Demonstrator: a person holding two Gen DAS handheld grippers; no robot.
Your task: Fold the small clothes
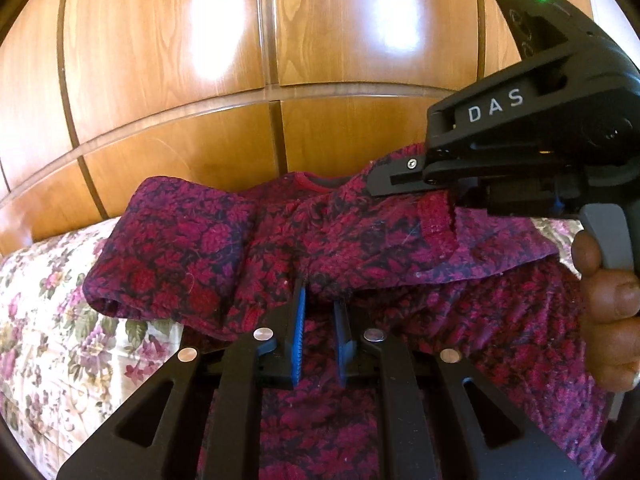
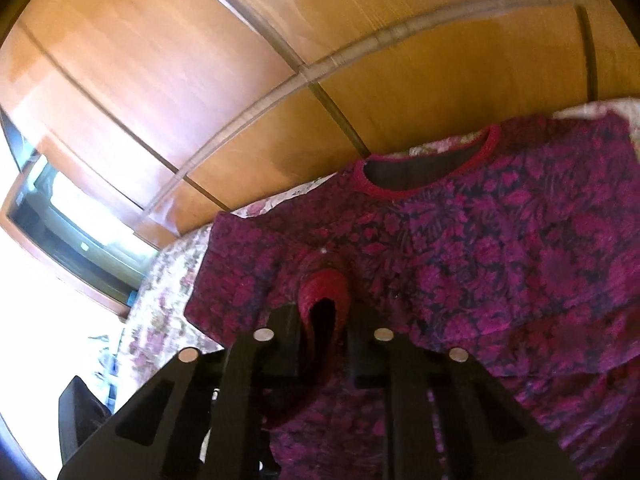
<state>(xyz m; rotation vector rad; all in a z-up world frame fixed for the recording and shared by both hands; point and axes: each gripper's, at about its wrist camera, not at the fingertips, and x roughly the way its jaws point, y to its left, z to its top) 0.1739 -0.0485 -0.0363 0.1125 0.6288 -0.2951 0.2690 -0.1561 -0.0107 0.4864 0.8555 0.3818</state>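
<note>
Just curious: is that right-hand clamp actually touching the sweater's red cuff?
Touching. The right wrist view shows the right gripper with fingers closed on the red cuff of the sweater.

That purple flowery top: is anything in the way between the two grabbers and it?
Nothing visible. The left gripper already pinches a fold of the purple floral top, and the right gripper grips its red sleeve cuff. Only the floral bedspread lies beneath.
</note>
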